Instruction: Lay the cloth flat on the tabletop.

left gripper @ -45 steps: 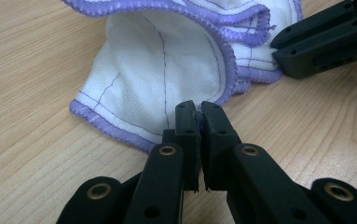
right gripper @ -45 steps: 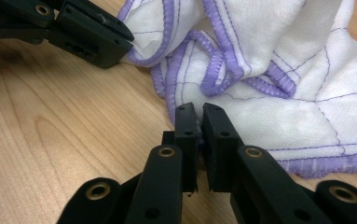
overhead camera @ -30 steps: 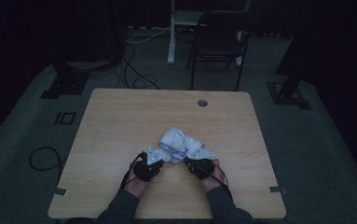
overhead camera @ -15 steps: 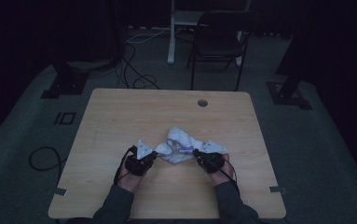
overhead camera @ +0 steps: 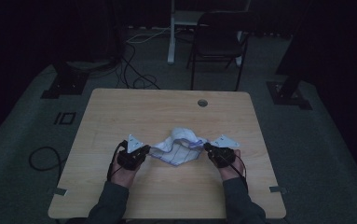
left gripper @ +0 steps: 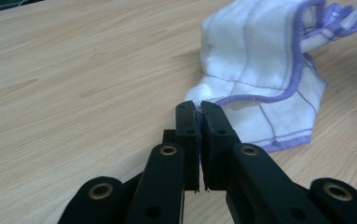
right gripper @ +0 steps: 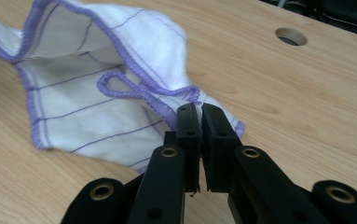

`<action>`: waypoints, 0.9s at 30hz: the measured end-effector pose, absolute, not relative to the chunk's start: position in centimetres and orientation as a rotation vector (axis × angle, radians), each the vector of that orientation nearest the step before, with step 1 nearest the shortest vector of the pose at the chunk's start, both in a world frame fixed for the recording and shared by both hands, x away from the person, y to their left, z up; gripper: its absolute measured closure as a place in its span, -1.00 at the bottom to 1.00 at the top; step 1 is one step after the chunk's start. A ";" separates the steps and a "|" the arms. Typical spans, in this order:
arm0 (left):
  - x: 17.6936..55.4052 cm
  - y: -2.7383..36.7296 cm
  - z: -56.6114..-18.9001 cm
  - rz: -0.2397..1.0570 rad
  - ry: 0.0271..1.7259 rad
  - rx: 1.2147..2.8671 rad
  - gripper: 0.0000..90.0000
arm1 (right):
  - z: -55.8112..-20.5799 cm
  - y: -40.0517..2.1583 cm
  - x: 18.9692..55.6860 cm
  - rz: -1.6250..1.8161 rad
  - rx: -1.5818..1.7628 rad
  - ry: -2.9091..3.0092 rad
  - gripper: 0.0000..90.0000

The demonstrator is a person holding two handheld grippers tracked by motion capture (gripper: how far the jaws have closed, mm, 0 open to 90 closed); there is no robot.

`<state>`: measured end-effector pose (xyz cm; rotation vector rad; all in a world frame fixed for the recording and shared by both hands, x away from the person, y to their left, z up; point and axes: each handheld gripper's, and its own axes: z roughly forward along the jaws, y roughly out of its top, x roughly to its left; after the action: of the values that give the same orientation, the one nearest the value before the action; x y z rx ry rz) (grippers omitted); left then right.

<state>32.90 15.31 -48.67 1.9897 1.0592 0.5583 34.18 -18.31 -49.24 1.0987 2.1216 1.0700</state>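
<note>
A second ago the two claws sat close together at the near side of the bunched cloth; now they stand well apart, one at each end of it, and the cloth is drawn out between them instead of lying heaped. It has gone from a rounded bundle to a sagging band with a raised fold in its middle, just nearer the person than the tabletop's round hole.

The left claw is pinched shut on the cloth's left corner, and the right claw is pinched shut on the right corner. Each carries a grey three-cornered plate on top.

The high view gives the whole layout: the wooden tabletop, both sleeved forearms coming in from the near edge, a dark chair and floor cables beyond the hole's side of the tabletop. It is too dim there to read the fabric.

The left gripper view supplies what that view lacks: the black jaws nearly touching, a sliver of white fabric caught between their tips, and the cloth rising away to the right. The right gripper view shows the cloth with a small purple hanging loop beside the jaws, and the hole farther off.

The cloth is soft white weave, crossed by thin purple lines and edged in purple overlock stitching. The tabletop is pale wood-grain laminate, smooth and matte.
</note>
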 end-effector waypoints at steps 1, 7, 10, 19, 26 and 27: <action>32.9 15.4 -48.7 0.554 1.066 1.984 0.94 | -49.2 -18.5 34.2 1.069 1.103 2.116 0.94; 33.1 16.1 -48.7 0.539 1.088 1.967 0.94 | -48.4 -19.5 34.4 1.064 1.116 2.087 0.94; 33.2 16.5 -48.8 0.533 1.101 1.964 0.94 | -48.1 -20.1 34.6 1.064 1.134 2.069 0.94; 33.4 17.6 -49.2 0.517 1.142 1.951 0.94 | -47.6 -21.7 35.0 1.057 1.177 2.026 0.95; 33.7 18.8 -49.9 0.496 1.188 1.951 0.94 | -47.5 -23.1 35.3 1.031 1.223 2.001 0.95; 33.8 19.0 -50.0 0.494 1.197 1.953 0.94 | -47.5 -23.2 35.3 1.028 1.229 1.999 0.95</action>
<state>33.79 18.97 -50.02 1.9531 1.1966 0.4937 35.33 -23.22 -47.55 1.2288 1.9993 1.0282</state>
